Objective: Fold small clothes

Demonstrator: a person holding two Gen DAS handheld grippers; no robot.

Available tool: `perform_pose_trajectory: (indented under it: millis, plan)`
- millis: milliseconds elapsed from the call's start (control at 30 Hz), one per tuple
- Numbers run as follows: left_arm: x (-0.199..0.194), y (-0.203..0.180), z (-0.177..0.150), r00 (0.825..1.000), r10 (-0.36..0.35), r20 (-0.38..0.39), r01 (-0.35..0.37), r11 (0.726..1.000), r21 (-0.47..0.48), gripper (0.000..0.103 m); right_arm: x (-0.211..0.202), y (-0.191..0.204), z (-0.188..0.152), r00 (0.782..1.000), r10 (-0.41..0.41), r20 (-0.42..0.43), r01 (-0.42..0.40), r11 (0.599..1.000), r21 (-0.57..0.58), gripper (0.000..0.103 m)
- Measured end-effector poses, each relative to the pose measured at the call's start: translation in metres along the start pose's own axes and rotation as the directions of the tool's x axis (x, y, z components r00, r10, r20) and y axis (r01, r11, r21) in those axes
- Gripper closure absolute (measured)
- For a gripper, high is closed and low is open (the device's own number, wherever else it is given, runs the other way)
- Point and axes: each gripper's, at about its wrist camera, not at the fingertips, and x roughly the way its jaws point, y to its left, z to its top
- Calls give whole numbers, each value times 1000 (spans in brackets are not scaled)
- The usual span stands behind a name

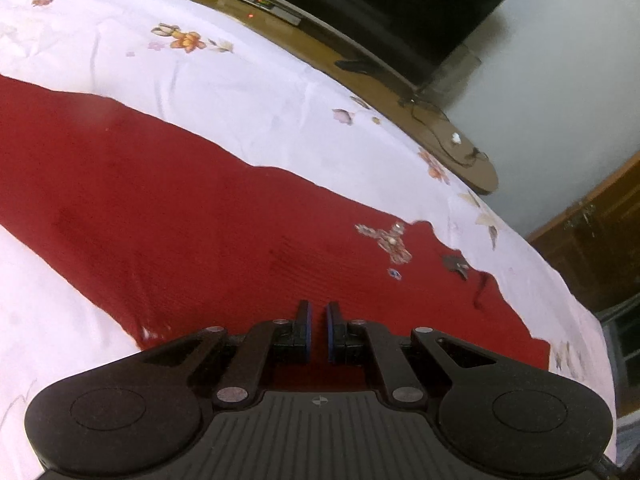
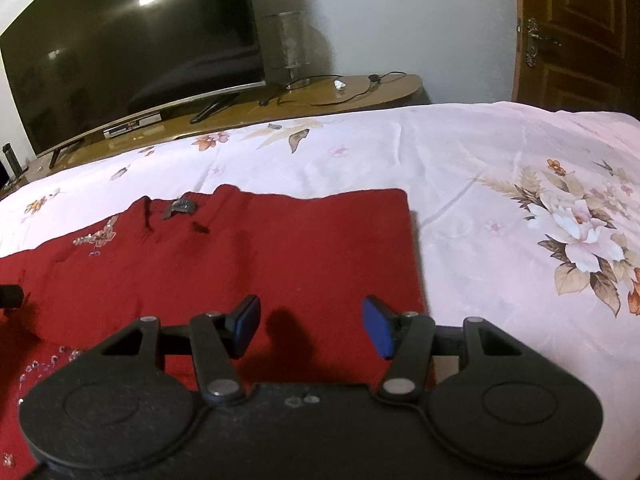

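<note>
A red knit garment (image 1: 192,216) with a sequin motif (image 1: 390,242) lies flat on a white floral bedsheet (image 1: 208,76). My left gripper (image 1: 319,320) hovers over the garment, its blue-padded jaws almost together with a narrow gap and nothing between them. In the right wrist view the same garment (image 2: 280,248) shows its neckline with a label (image 2: 180,207). My right gripper (image 2: 310,322) is open and empty just above the garment near its right edge.
The bedsheet (image 2: 500,184) spreads to the right of the garment. Beyond the bed stands a wooden TV bench (image 2: 344,92) with a large dark TV (image 2: 128,44), cables and a set-top box (image 1: 262,2). A wooden door (image 2: 580,28) is at the far right.
</note>
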Motion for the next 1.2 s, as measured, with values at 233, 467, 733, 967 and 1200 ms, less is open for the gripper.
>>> perform_pose_trajectory:
  millis: [233, 467, 733, 967, 1200]
  plan:
    - [-15, 12, 0, 995, 85, 46, -83, 995, -45, 0, -1, 0, 1, 1000, 9, 4, -9, 1000, 8, 47]
    - [-11, 8, -2, 998, 22, 57, -21, 999, -28, 36, 0, 2, -1, 1000, 4, 1, -4, 1000, 9, 47]
    - [6, 7, -6, 998, 40, 48, -37, 997, -63, 102, 0, 1, -2, 1000, 1, 5, -2, 1000, 9, 48]
    - [-23, 12, -10, 990, 45, 131, -40, 998, -41, 101, 1, -2, 4, 1000, -6, 15, 6, 1000, 13, 48]
    - [-20, 34, -11, 985, 113, 130, -106, 993, -57, 101, 8, -11, 10, 1000, -24, 17, 23, 1000, 13, 47]
